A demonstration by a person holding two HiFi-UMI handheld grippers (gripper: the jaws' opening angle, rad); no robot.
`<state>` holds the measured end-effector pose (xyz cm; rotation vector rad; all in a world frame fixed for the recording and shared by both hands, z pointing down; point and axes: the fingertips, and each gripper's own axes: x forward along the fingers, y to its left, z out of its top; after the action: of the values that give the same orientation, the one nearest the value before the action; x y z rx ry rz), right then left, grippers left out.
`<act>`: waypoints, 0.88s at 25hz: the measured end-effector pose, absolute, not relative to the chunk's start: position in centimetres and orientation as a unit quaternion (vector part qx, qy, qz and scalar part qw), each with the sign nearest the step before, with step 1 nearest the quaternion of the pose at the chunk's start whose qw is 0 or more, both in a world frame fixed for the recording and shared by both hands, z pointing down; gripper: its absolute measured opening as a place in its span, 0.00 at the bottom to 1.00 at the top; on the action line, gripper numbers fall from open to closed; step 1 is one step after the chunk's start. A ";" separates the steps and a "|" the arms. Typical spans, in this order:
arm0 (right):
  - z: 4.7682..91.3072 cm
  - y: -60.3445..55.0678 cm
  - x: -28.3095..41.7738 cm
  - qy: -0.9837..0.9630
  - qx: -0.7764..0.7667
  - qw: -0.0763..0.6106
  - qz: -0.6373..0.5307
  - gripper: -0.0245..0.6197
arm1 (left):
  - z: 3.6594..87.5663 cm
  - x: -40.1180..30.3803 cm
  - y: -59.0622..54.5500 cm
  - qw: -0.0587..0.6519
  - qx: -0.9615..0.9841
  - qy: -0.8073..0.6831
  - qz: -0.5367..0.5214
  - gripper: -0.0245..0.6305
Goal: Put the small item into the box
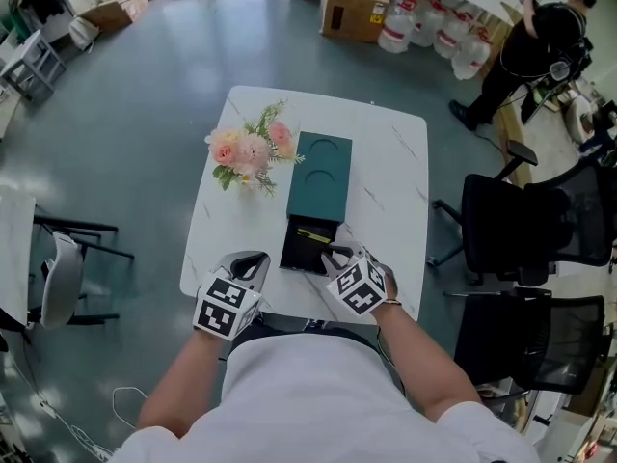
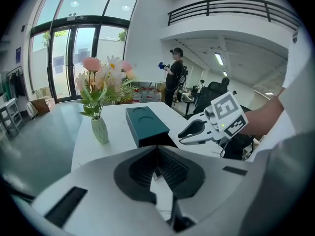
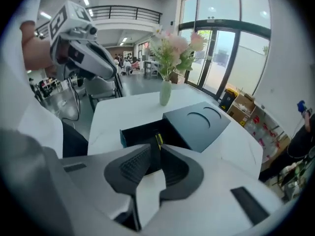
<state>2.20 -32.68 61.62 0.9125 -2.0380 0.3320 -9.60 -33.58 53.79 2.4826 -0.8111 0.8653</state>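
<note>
A dark green box [image 1: 322,174] lies on the white table [image 1: 390,162], its black drawer [image 1: 301,252] pulled out toward me. A small yellow item [image 1: 313,233] lies inside the drawer. My right gripper [image 1: 335,256] hovers at the drawer's right front corner. In the right gripper view its jaws [image 3: 156,150] stand slightly apart with nothing between them, and the yellow item [image 3: 158,140] shows just beyond the tips. My left gripper [image 1: 253,259] rests left of the drawer near the table's front edge. Its jaws [image 2: 157,150] meet at the tips and hold nothing.
A pale green vase of pink flowers [image 1: 249,152] stands left of the box. Black office chairs [image 1: 525,225] crowd the table's right side, and a white chair [image 1: 58,278] is on the left. A person [image 1: 540,37] stands far back right.
</note>
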 end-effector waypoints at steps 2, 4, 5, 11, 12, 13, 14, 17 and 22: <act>60.7 -31.7 2.7 -0.826 0.375 0.389 0.159 0.15 | 53.4 -9.2 -33.1 0.195 0.883 -0.301 0.303 0.06; 59.9 -30.9 3.1 -0.834 0.388 0.342 0.191 0.15 | 53.0 -8.8 -32.6 0.196 0.881 -0.313 0.295 0.06; 59.5 -30.6 3.4 -0.837 0.393 0.320 0.207 0.14 | 52.8 -8.7 -32.3 0.197 0.880 -0.319 0.290 0.06; 57.9 -29.0 4.0 -0.848 0.389 0.233 0.276 0.06 | 51.9 -9.1 -29.8 0.201 0.876 -0.340 0.278 0.06; 57.4 -28.8 4.0 -0.850 0.389 0.224 0.276 0.06 | 51.8 -9.3 -29.5 0.200 0.876 -0.339 0.279 0.06; 56.8 -28.7 4.0 -0.851 0.393 0.214 0.275 0.06 | 51.7 -9.6 -29.3 0.199 0.876 -0.338 0.279 0.06; 56.1 -28.5 3.9 -0.853 0.397 0.204 0.272 0.06 | 51.5 -9.8 -29.2 0.198 0.877 -0.338 0.278 0.06; 54.4 -27.7 3.5 -0.854 0.412 0.186 0.259 0.06 | 51.0 -10.4 -29.1 0.191 0.884 -0.331 0.270 0.06; 53.4 -26.3 2.4 -0.831 0.459 0.177 0.261 0.06 | 50.2 -11.7 -28.1 0.170 0.903 -0.291 0.268 0.06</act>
<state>2.40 -26.32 53.43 1.2976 -2.3507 0.7392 -11.74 -28.12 50.15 2.5651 -0.8274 0.7606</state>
